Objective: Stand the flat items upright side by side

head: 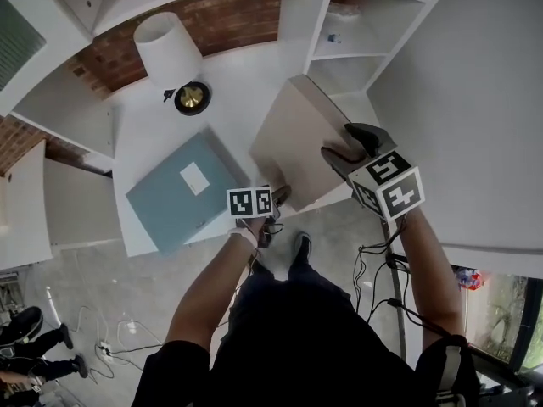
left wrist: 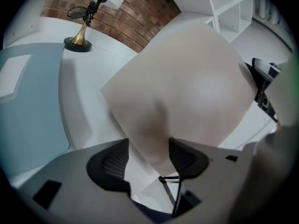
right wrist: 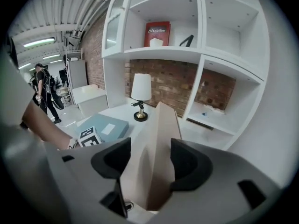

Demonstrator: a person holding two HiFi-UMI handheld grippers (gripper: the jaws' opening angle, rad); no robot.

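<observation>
A beige flat box point(head: 293, 138) stands tilted up off the white table point(head: 233, 83), with its far edge toward the shelves. My right gripper point(head: 349, 142) is shut on its right edge; in the right gripper view both pads press the box point(right wrist: 156, 143) between them point(right wrist: 150, 160). My left gripper point(head: 275, 200) sits at the box's near lower corner. Its jaws stand wide and open point(left wrist: 148, 160), with the corner of the box point(left wrist: 187, 87) poking between them. A blue-grey flat box point(head: 182, 189) with a white label lies flat on the table to the left.
A lamp point(head: 170, 49) with a white shade and brass base stands at the back of the table before a brick wall. White shelf compartments point(head: 356, 32) rise behind and right of the beige box. A person point(right wrist: 42, 92) stands far off to the left.
</observation>
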